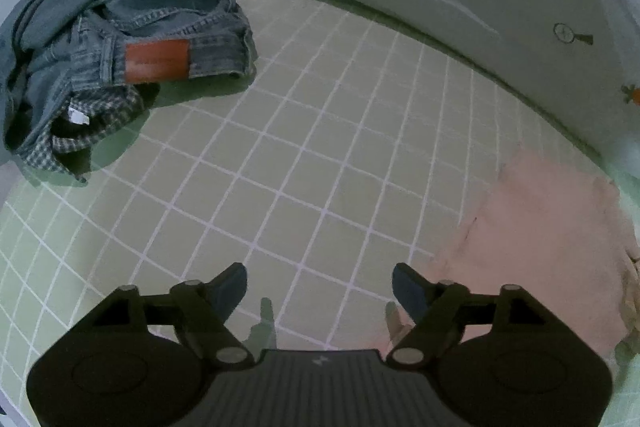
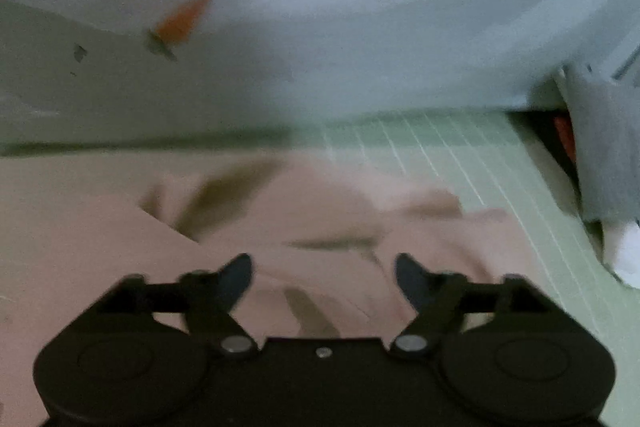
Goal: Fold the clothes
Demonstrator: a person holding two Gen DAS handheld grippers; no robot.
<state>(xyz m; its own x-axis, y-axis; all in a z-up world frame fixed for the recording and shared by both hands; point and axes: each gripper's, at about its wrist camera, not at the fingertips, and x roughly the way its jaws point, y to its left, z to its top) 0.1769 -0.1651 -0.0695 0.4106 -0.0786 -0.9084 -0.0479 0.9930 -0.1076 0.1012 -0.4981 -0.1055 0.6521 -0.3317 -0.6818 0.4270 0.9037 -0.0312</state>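
A pale pink garment (image 1: 540,247) lies on the green gridded mat (image 1: 300,147) at the right. My left gripper (image 1: 320,283) is open over bare mat, the pink cloth just beyond its right finger. In the right wrist view the same pink garment (image 2: 280,227) spreads rumpled under my right gripper (image 2: 324,275), which is open with nothing pinched between its fingers. That view is blurred. A crumpled heap of blue jeans (image 1: 132,27) with a brown leather patch sits at the far left, on top of a checked garment (image 1: 100,123).
A white sheet with small printed carrots (image 2: 180,23) rises behind the mat (image 2: 460,155). Grey fabric (image 2: 600,155) and something white lie at the right edge of the mat. A pale floor strip shows beyond the jeans.
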